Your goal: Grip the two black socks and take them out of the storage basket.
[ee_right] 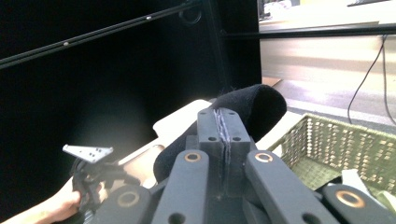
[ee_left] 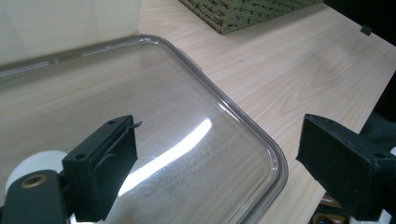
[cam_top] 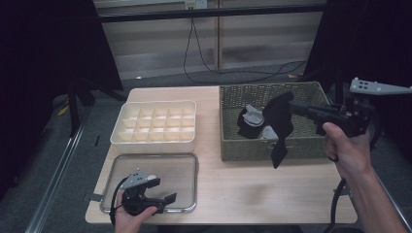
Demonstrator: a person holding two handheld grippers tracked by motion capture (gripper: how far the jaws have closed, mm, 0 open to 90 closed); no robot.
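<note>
Two grippers in play: my right gripper (cam_top: 290,108) is clamped on a black sock (cam_top: 279,127), lifted over the basket (cam_top: 233,145) front edge, prob. to clear it. Left gripper (cam_top: 163,199) idles agape w/ jaws over the clear lid (ee_left: 196,107).

In front of you is a light wooden surface (cam_top: 233,179). 3 things lie directly on it: a cream divider tray (cam_top: 154,124) at the far left, a clear plastic lid (cam_top: 160,174) flat just in front of that tray near your edge, and an olive woven basket (cam_top: 272,145) at the far right.
</note>
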